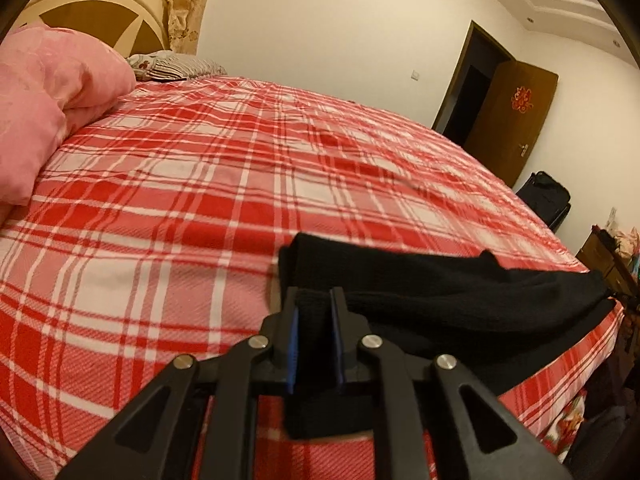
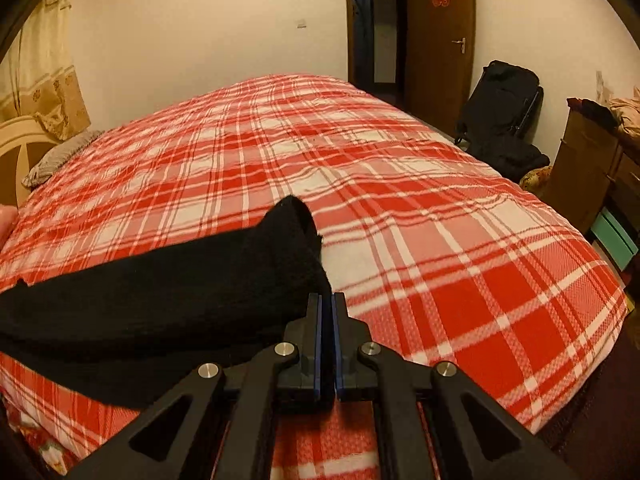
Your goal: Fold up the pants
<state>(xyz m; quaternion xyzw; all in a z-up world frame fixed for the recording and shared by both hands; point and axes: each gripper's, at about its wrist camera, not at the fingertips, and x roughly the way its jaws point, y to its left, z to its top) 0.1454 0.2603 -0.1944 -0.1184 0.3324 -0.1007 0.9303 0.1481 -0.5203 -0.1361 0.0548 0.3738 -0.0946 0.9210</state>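
The black pants point(image 1: 460, 300) hang stretched between my two grippers above the near edge of the bed. My left gripper point(image 1: 315, 300) is shut on a thick band of the black fabric at its left end, which fills the gap between the blue pads. The pants run off to the right from there. In the right wrist view the pants point(image 2: 160, 300) stretch away to the left, with an open leg end point(image 2: 296, 220) sticking up. My right gripper point(image 2: 327, 304) is shut on the pants' right end, pads nearly together.
The bed point(image 1: 200, 200) has a red and white plaid cover point(image 2: 440, 240). A pink duvet point(image 1: 48, 112) and a pillow point(image 1: 172, 66) lie at the headboard end. A black bag point(image 2: 500, 112), a wooden cabinet point(image 2: 592, 168) and an open door point(image 2: 436, 40) stand beyond the bed.
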